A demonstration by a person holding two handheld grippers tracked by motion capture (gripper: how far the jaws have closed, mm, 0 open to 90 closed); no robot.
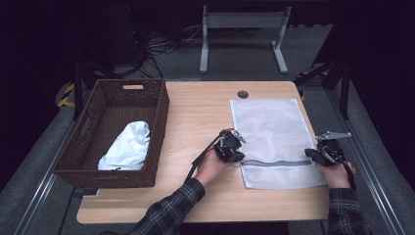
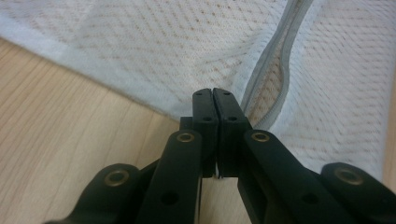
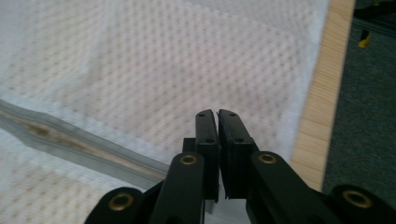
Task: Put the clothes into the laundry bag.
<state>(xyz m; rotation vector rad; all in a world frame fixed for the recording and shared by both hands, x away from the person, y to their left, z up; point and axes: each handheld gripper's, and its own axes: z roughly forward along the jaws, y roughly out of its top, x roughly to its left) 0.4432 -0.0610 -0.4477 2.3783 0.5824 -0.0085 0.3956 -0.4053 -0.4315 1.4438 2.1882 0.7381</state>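
Dark brown woven wicker basket [image 1: 158, 113] on the left part of the light wooden desk [image 1: 199, 117], with a crumpled white cloth bundle [image 1: 127, 146] lying inside, toward its near end. Flat white mesh laundry bag with a grey zipper [image 1: 274, 132] spread over the right part of the desk, zipper [image 1: 276, 162] running across near the bag's near end; slightly parted in both gripper views, showing desk-coloured tan in the gap; contents of the bag impossible to make out.

Left tool [image 1: 233, 152] at the bag's left edge by the zipper's end, held in a hand with a plaid sleeve reaching in from below. Right tool [image 1: 315, 155] at the bag's right edge by the zipper's other end, hand behind it at the desk's right rim. Black jaws of the left tool [image 2: 214, 95] pressed together, tips over the bag's edge; whether mesh is pinched between them hard to tell. Jaws of the right tool [image 3: 217, 116] likewise closed over mesh just above the zipper, any grip on fabric unclear.

Near end of the left forearm cut off by the bottom frame edge.
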